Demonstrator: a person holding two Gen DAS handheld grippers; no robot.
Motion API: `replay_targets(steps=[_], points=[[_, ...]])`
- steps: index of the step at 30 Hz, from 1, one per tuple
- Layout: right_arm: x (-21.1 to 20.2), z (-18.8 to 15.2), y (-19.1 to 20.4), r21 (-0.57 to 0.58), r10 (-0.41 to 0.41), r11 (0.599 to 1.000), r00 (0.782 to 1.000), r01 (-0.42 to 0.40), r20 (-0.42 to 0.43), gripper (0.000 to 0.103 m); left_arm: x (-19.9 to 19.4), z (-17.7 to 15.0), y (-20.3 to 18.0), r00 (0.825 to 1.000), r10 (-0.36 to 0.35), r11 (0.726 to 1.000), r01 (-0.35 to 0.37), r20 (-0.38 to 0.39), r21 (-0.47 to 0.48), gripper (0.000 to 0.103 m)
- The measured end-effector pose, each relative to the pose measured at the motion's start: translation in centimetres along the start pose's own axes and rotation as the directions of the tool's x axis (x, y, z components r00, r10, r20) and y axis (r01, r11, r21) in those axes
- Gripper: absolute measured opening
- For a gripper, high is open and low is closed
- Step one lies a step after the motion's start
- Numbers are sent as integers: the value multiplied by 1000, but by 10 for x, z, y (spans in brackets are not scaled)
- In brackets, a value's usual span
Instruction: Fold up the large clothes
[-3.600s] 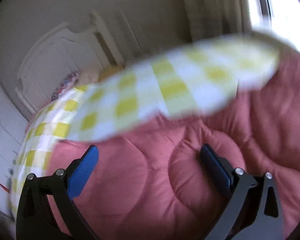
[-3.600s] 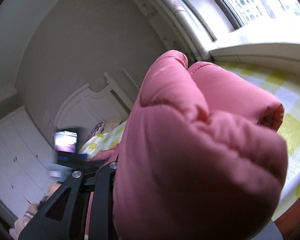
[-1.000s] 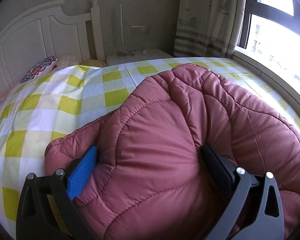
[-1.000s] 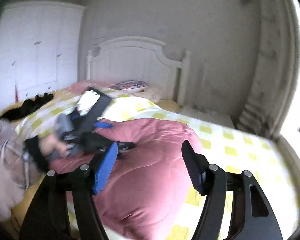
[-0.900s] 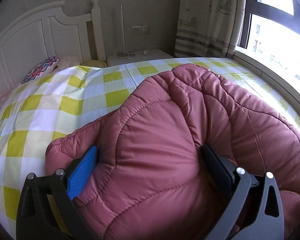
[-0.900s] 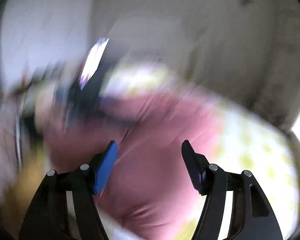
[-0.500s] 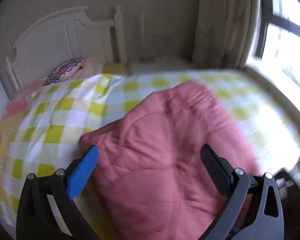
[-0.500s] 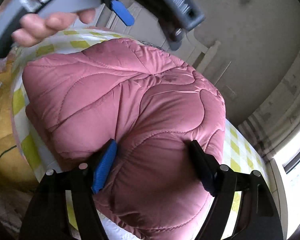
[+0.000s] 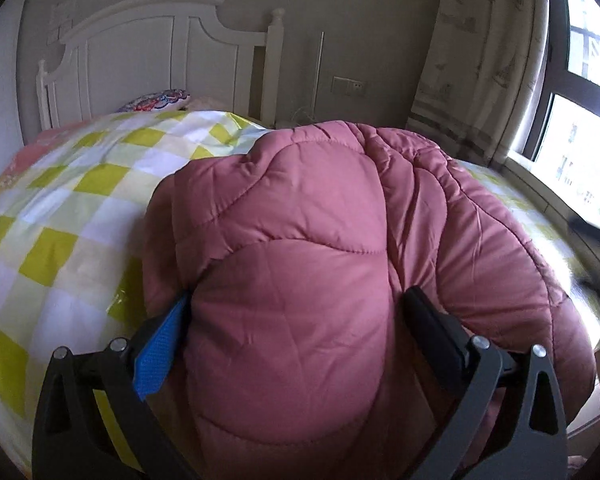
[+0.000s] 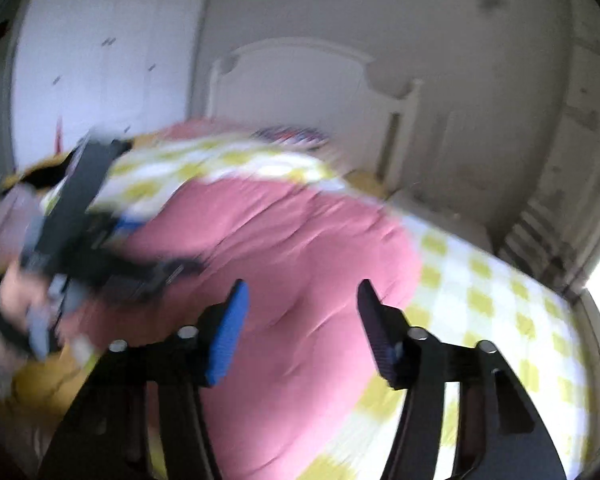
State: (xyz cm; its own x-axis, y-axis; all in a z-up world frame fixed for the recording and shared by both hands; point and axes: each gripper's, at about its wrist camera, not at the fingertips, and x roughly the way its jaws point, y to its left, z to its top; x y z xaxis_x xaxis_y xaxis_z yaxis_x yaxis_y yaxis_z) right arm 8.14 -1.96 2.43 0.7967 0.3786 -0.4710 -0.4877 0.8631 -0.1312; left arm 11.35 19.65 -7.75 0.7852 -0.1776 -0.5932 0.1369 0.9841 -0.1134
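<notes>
The pink quilted jacket (image 9: 320, 240) is lying bunched on the bed (image 9: 60, 208), below the white headboard (image 9: 148, 52). In the left wrist view the left gripper (image 9: 296, 320) is straddling a puffed fold, its fingers wide and pressing into it. Only the blurred right wrist view is showing the right gripper (image 10: 302, 316), its fingers closing with nothing between them, above the jacket, and a hand (image 10: 14, 296) on the other tool.

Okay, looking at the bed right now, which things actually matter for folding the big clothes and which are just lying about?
Part of the job:
- pink quilted coat, bunched on the bed
- left hand-held gripper, the coat bulging between its wide fingers
- right hand-held gripper, jaws closing, coat behind them

Just lying about:
- checked bedspread
- patterned pillow
- headboard
- curtain
</notes>
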Motion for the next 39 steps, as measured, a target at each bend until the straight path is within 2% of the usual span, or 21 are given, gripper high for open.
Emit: replay_targets(steps=[3, 7, 8, 9, 11, 13, 17, 19, 21, 23, 24, 26, 28, 31, 33, 35, 36, 38, 39], points=[[41, 34, -18, 20, -9, 1000, 999, 10, -35, 51, 2, -2, 3, 1000, -4, 1000, 4, -1, -4, 101], [124, 65, -29, 31, -47, 998, 987, 52, -155, 51, 6, -1, 6, 999, -23, 1000, 22, -24, -19, 101], [148, 64, -31, 38, -40, 998, 974, 49, -223, 51, 6, -1, 7, 999, -23, 1000, 23, -26, -19, 101], [181, 54, -32, 39, -41, 998, 943, 57, -331, 51, 7, -1, 7, 999, -22, 1000, 22, -26, -18, 101], [219, 32, -35, 56, -6, 998, 888, 35, -461, 51, 8, -1, 7, 999, -16, 1000, 16, -29, -12, 101], [222, 30, -41, 91, 11, 995, 887, 35, -461, 51, 9, 0, 6, 999, -13, 1000, 12, -35, -10, 101], [204, 48, -27, -32, -95, 995, 892, 90, -441, 51, 10, 0, 5, 999, -3, 1000, 3, -38, -3, 101], [191, 64, -26, -1, -59, 998, 916, 65, -398, 51, 9, -2, 5, 999, -8, 1000, 8, -33, -10, 101], [179, 84, -20, 62, 40, 998, 941, -20, -337, 51, 8, -3, 5, 1000, -11, 1000, 10, -28, -17, 101], [177, 94, -1, 39, 104, 995, 945, -97, -311, 51, 7, -4, 4, 1000, -7, 1000, 7, -24, -15, 101], [180, 96, 16, -11, 123, 991, 940, -134, -317, 52, 7, -4, 4, 1000, -6, 1000, 6, -24, -15, 101], [199, 88, 42, -110, 104, 981, 914, -158, -392, 53, 7, -4, 4, 1000, -8, 1000, 7, -25, -15, 101], [223, 69, 65, -227, 1, 966, 881, -123, -473, 54, 8, -4, 5, 1000, -6, 1000, 6, -27, -16, 101], [223, 70, 71, -248, -46, 965, 885, -80, -464, 57, 10, -4, 6, 999, 5, 1000, -6, -41, -13, 101], [206, 75, 62, -196, -11, 977, 897, -84, -443, 59, 10, -4, 9, 999, -12, 1000, 11, -44, -25, 101], [179, 78, 44, -92, 49, 991, 911, -95, -410, 73, 9, -4, 10, 999, -18, 1000, 16, -46, -24, 101], [157, 76, 31, -38, 72, 995, 928, -92, -364, 96, 6, -4, 11, 999, -16, 1000, 15, -41, -27, 101], [118, 65, 7, 21, 71, 997, 958, -68, -278, 99, -2, -6, 17, 999, -24, 998, 22, -21, -59, 101], [99, 54, -8, 59, 61, 997, 965, -48, -256, 99, -6, -7, 21, 999, -36, 996, 35, -14, -78, 101]])
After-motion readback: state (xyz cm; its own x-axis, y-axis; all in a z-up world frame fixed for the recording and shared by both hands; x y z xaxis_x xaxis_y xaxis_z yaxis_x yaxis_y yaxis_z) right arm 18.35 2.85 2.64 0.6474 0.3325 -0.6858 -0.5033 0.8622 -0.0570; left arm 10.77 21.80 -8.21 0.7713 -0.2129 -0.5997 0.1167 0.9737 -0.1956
